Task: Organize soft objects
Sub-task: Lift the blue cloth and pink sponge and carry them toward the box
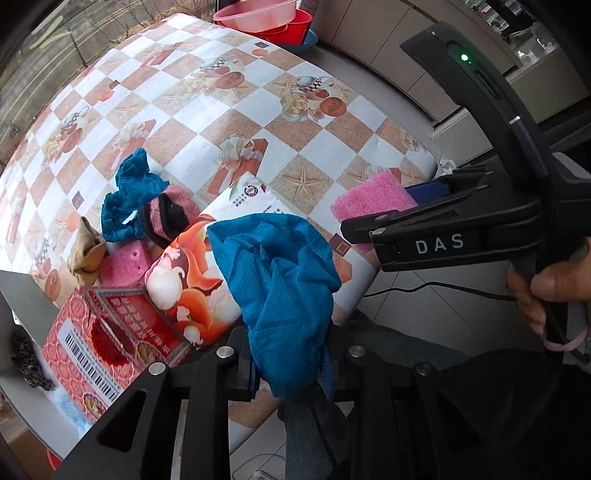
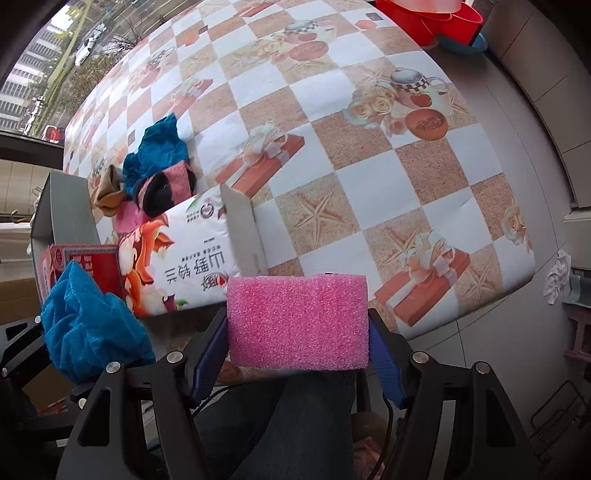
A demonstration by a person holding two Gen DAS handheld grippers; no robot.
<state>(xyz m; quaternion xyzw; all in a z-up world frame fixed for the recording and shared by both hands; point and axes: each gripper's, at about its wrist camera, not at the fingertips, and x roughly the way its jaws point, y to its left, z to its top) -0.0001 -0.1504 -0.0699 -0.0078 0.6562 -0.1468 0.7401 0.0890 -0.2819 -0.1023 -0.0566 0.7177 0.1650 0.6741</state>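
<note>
My left gripper (image 1: 291,373) is shut on a crumpled blue cloth (image 1: 280,295), held above the open printed cardboard box (image 1: 192,266) at the table's near edge. The same cloth (image 2: 88,332) shows low on the left in the right wrist view. My right gripper (image 2: 297,354) is shut on a pink foam block (image 2: 297,321), its blue pads (image 2: 384,365) pressing both sides, just right of the box (image 2: 199,251). Behind the box lie a second blue cloth (image 1: 129,192), a pink-and-black sock (image 1: 170,214), a tan sock (image 1: 86,254) and a pink sponge (image 1: 125,266).
The table wears a checkered oilcloth (image 2: 362,166). Red and pink basins (image 1: 266,18) stand stacked at its far edge. A crumpled white tissue (image 2: 557,273) lies off the table to the right. Tiled floor, a cable (image 1: 443,288) and a person's legs are below the near edge.
</note>
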